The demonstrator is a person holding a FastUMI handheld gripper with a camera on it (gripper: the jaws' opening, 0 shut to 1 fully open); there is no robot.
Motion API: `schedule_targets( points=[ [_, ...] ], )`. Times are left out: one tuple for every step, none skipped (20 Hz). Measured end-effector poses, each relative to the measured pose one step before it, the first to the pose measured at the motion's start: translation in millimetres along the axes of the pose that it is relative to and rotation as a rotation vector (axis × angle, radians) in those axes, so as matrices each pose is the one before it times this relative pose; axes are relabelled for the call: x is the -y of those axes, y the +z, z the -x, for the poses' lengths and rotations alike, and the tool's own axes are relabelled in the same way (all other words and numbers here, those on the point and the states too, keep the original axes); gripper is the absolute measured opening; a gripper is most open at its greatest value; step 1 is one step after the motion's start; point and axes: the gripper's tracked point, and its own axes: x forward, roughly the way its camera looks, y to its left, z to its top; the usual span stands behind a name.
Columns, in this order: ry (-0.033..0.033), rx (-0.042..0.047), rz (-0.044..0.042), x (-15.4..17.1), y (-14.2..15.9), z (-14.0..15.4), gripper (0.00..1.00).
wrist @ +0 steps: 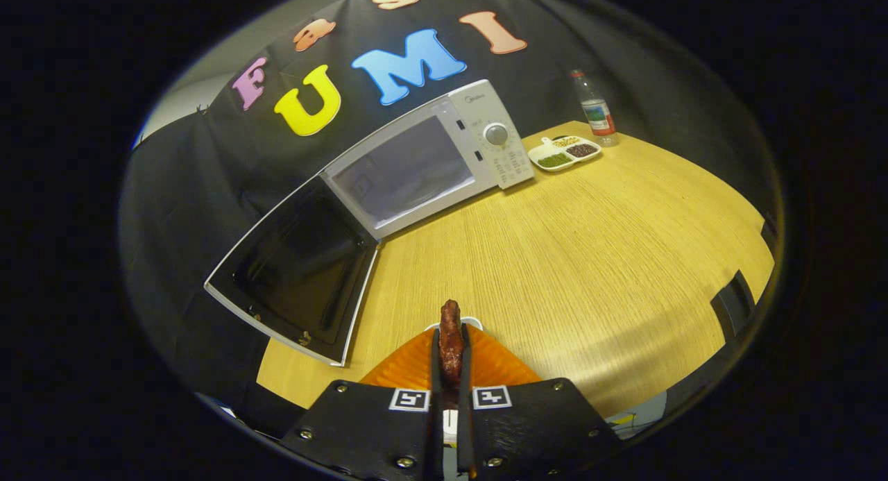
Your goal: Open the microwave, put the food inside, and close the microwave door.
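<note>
**Gripping the food, microwave door open**

Pinching a brown piece of food (451, 339), the gripper (451, 356) has both fingers pressed against it, above what seems an orange-rimmed plate (496, 363) on the wooden table (590, 259). Beyond, the microwave (444, 158) stands with its door (298, 273) swung wide. Farther off sit a divided snack tray (563, 152) and a bottle (595, 110).

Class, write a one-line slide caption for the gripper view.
Gripper shut on food, microwave door open ahead on the table.
</note>
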Motion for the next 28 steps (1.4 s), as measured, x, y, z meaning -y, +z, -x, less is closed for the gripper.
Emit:
schedule_targets(
  points=[
    [0.00035, 0.00237, 0.013, -2.79, 6.72, 0.24, 0.08],
    [0.00357, 0.01293, 0.00608, -3.44, 9.27, -2.0, 0.08],
    [0.007, 0.01249, -0.00409, -4.2, 10.32, -0.68, 0.08],
    [0.0118, 0.01031, -0.00632, -5.74, 8.46, -1.74, 0.08],
    [0.01027, 0.0097, -0.00254, -5.84, 9.53, -4.07, 0.08],
    [0.00586, 0.01193, 0.00341, -3.84, 8.66, -4.2, 0.08],
    [0.00381, 0.01234, 0.00768, -3.21, 9.83, -5.11, 0.08],
    [0.00315, 0.0132, 0.00447, -3.39, 9.25, -6.84, 0.08],
    [0.00692, 0.01022, 0.0009, -4.45, 9.42, -6.65, 0.08],
    [0.00732, 0.01121, -0.00244, -4.24, 7.66, -7.82, 0.08],
    [0.00562, 0.00639, -0.00058, -3.91, 7.42, -8.55, 0.08],
    [0.00608, 0.0069, 0.003, -3.53, 6.31, -8.41, 0.08],
    [0.00213, 0.0096, 0.0046, -2.86, 6.55, -8.61, 0.08],
    [0.00253, 0.00803, 0.00504, -2.56, 5.3, -8.89, 0.08],
    [0.0034, 0.00949, 0.00199, -3.12, 6.23, -8.67, 0.08],
    [0.00405, 0.0077, -0.00029, -2.7, 5.05, -9.5, 0.08],
    [0.00293, 0.00593, -0.00013, -2.08, 5.6, -9.82, 0.08],
    [0.00103, 0.00957, -0.00111, -1.45, 5.23, -9.2, 0.08],
    [0.0013, 0.0055, 0.00073, -1.51, 4.85, -9.84, 0.08],
    [-0.00033, 0.00759, 0.00039, -0.21, 3.96, -10.14, 0.08],
    [-0.00049, 0.00569, -0.00049, 0.45, 4.02, -9.68, 0.08],
    [0.00028, 0.00805, -0.00092, 0.72, 3.55, -10.07, 0.08],
    [-0.00077, 0.00437, -0.00335, 1.2, 3.68, -10.76, 0.08],
    [-0.00167, 0.00409, -0.00432, 1.48, 2.51, -9.59, 0.08],
    [-0.00189, 0.00527, -0.0055, 1.04, 3.69, -10.17, 0.08],
    [-0.00382, 0.00548, -0.00291, 2.19, 1.7, -10.22, 0.08],
    [-0.00301, 0.00885, 0.00537, 1.16, 3.12, -10.05, 0.08],
    [-0.00519, 0.00592, 0.01334, 1.03, 2.19, -10.41, 0.08]
  ],
)
